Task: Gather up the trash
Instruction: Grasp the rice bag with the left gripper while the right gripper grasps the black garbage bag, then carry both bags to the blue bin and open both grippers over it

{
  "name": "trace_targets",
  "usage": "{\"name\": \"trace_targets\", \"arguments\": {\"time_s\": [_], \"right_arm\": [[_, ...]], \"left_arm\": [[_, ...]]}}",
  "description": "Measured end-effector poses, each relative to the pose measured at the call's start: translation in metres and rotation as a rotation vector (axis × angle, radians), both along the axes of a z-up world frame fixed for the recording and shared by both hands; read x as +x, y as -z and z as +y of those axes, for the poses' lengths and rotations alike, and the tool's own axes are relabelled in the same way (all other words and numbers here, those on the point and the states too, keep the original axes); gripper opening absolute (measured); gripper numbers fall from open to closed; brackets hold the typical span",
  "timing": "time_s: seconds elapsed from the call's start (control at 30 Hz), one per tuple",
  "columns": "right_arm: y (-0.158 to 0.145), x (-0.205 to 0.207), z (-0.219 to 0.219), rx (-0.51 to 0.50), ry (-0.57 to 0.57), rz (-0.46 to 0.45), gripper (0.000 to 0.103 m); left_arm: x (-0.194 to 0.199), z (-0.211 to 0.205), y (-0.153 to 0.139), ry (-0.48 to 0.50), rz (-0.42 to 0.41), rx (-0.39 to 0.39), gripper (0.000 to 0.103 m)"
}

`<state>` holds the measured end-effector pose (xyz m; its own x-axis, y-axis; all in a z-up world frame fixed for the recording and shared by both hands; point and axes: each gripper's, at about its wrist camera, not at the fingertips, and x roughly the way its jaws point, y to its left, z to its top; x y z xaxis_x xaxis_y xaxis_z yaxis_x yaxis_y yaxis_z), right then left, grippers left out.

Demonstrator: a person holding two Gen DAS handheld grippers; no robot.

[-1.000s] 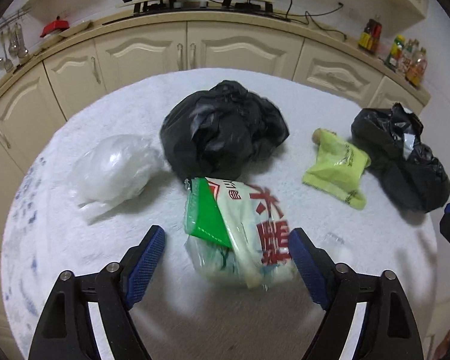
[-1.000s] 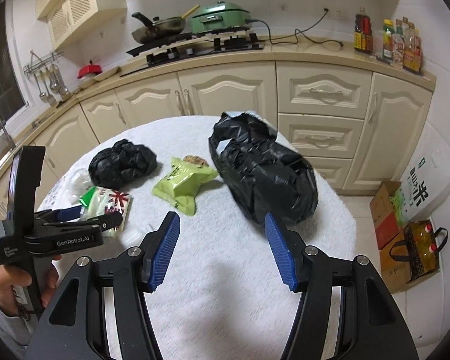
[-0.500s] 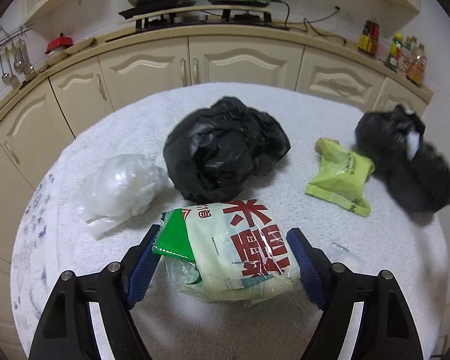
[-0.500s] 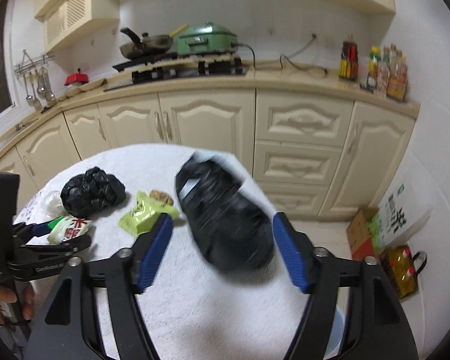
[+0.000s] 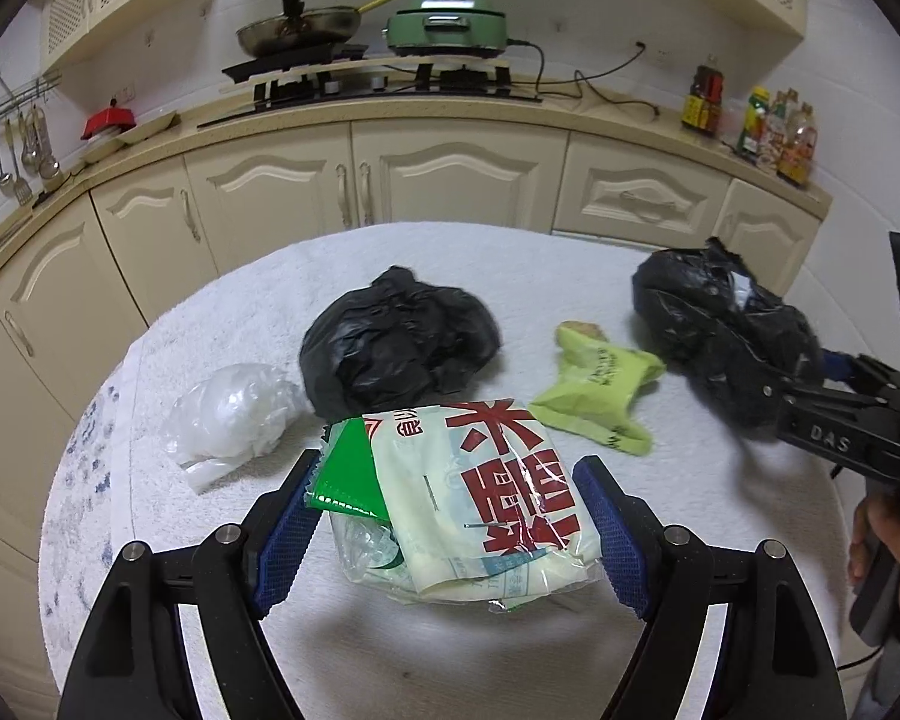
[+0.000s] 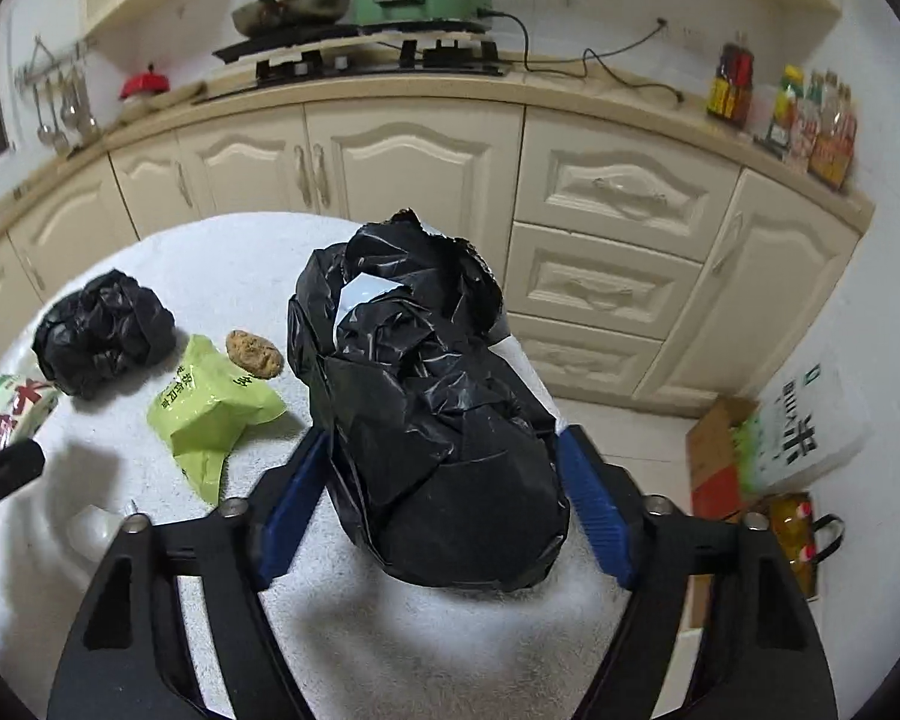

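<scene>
My left gripper point(image 5: 444, 525) is open, its blue pads on either side of a cream packet with red characters point(image 5: 486, 492) lying on the white round table point(image 5: 510, 252). My right gripper point(image 6: 441, 507) is open around a big black trash bag point(image 6: 426, 414) at the table's right edge; whether the pads touch it I cannot tell. The bag also shows in the left wrist view point(image 5: 726, 348). A lime green wrapper point(image 5: 600, 396) lies between, with a brown cookie point(image 6: 255, 353) by it. A crumpled black bag point(image 5: 396, 348) and a clear plastic bag point(image 5: 228, 420) sit further left.
Cream kitchen cabinets point(image 5: 450, 180) curve behind the table, with a stove, pan and green cooker on the counter. On the floor to the right stand a cardboard box point(image 6: 714, 450) and bags point(image 6: 804, 426). A small white cap point(image 6: 90, 531) lies on the table.
My left gripper moved forward so the cream packet now lies between its pads. My right gripper closed in on the big black bag, which now sits between its pads.
</scene>
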<state>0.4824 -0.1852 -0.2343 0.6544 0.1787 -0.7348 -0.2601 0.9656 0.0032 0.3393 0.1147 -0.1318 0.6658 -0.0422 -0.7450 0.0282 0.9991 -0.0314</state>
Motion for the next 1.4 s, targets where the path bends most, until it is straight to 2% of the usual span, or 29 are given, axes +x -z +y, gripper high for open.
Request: {"name": "trace_targets", "arguments": {"time_s": [0.07, 0.17, 0.33, 0.5, 0.63, 0.7, 0.8, 1.17, 1.4], "right_arm": [[-0.003, -0.003, -0.007, 0.027, -0.007, -0.002, 0.062], [-0.009, -0.015, -0.017, 0.071, -0.016, -0.015, 0.056], [-0.021, -0.050, -0.035, 0.170, -0.045, -0.045, 0.052], [-0.036, -0.080, -0.061, 0.217, -0.036, -0.086, 0.047], [-0.046, -0.104, -0.098, 0.253, 0.002, -0.123, 0.045], [-0.048, -0.115, -0.119, 0.273, 0.023, -0.131, 0.036], [-0.046, -0.129, -0.154, 0.285, 0.075, -0.137, 0.034], [0.008, -0.152, -0.268, 0.282, 0.283, -0.041, 0.033], [0.057, -0.143, -0.305, 0.296, 0.347, 0.055, 0.033]], "left_arm": [[-0.004, -0.007, -0.005, 0.005, -0.011, 0.002, 0.078], [-0.009, -0.020, -0.012, 0.013, -0.023, 0.005, 0.078], [-0.021, -0.044, -0.025, 0.040, -0.051, 0.010, 0.078], [-0.033, -0.077, -0.033, 0.086, -0.074, 0.016, 0.078], [-0.041, -0.115, -0.040, 0.147, -0.092, 0.010, 0.078], [-0.043, -0.136, -0.041, 0.182, -0.091, -0.003, 0.078], [-0.042, -0.172, -0.040, 0.251, -0.079, -0.023, 0.078], [-0.015, -0.319, -0.008, 0.456, -0.009, -0.010, 0.078], [0.026, -0.399, 0.039, 0.510, 0.073, 0.034, 0.078]]}}
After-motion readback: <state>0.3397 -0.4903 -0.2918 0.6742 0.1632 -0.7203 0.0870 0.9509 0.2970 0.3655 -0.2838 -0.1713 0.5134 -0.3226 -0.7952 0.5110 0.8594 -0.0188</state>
